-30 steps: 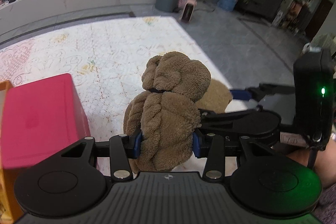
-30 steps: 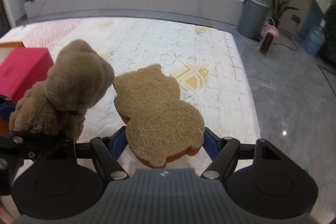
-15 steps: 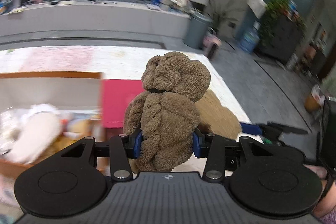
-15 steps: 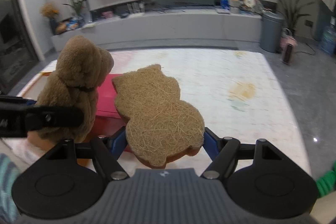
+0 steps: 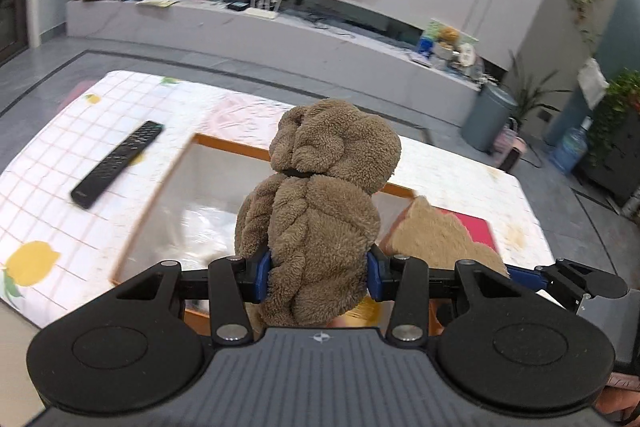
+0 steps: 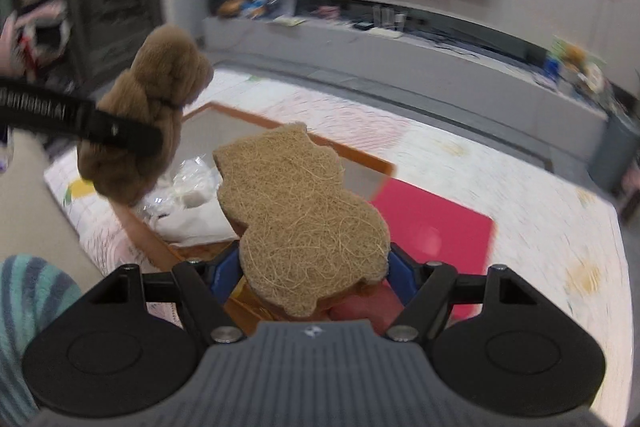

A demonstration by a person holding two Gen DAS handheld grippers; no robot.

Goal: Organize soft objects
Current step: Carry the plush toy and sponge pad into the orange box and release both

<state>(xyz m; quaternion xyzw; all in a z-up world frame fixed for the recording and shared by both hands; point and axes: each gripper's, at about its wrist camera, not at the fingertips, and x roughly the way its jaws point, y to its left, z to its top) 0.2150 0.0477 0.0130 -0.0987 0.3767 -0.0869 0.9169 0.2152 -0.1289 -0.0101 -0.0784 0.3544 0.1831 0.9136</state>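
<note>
The left gripper (image 5: 319, 273) clamps a brown plush toy (image 5: 318, 211) around its lower body, its blue fingers (image 5: 262, 273) pressing into the fleece from both sides. The toy stands upright, head topmost. Behind it lies an open box with an orange rim (image 5: 224, 143), something white and crinkled inside. A black remote (image 5: 118, 163) rests on the checked mat (image 5: 60, 163) to the left. To the right, a tan fibrous pad (image 5: 436, 239) sits in front of a pink box (image 5: 478, 227).
</note>
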